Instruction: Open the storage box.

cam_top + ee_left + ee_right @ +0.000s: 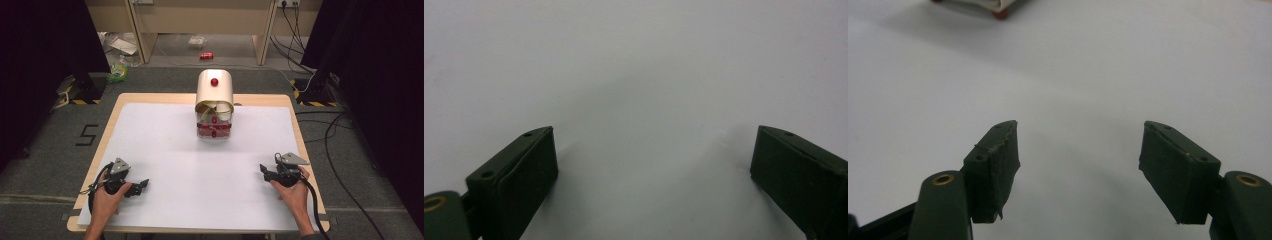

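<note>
Resting low over the white sheet (165, 150) that covers the light wooden table (112, 112), the left black two-jaw gripper (142, 185) is held at the near left corner, its jaws spread wide with nothing between them. The right black two-jaw gripper (263, 171) is held at the near right, its jaws likewise parted and empty. Farther back, at the middle of the sheet's far edge and well apart from both, a cream round-topped box with red knobs (215, 102) is seen; what may be a small drawer appears drawn out at its base.
</note>
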The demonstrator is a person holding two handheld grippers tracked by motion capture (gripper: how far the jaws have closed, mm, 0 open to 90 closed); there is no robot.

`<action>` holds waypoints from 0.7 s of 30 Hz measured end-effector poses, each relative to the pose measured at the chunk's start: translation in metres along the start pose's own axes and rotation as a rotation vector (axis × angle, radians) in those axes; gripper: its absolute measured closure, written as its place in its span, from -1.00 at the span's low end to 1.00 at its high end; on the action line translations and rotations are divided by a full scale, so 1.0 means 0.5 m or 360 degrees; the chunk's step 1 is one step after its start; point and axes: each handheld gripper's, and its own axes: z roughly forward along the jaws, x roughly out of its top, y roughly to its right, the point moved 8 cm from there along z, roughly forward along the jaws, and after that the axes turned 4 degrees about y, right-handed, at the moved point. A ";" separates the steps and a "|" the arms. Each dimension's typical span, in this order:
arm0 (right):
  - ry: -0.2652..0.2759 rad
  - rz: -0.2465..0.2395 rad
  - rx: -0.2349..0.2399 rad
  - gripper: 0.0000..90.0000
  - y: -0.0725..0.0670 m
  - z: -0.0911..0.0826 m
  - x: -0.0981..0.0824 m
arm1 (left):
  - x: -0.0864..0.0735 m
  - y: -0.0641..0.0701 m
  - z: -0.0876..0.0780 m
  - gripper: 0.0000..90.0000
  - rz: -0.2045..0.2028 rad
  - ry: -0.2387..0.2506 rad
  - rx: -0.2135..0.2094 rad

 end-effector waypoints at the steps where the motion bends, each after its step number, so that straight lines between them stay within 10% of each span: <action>1: 0.0034 0.0023 -0.0011 -0.27 -0.003 0.001 0.007 | 0.000 0.000 0.000 -0.91 -0.0001 0.0000 0.0000; 21: 0.0210 -0.0035 -0.0016 -0.19 -0.098 0.036 0.102 | 0.000 0.000 0.000 -0.91 -0.0001 -0.0001 -0.0002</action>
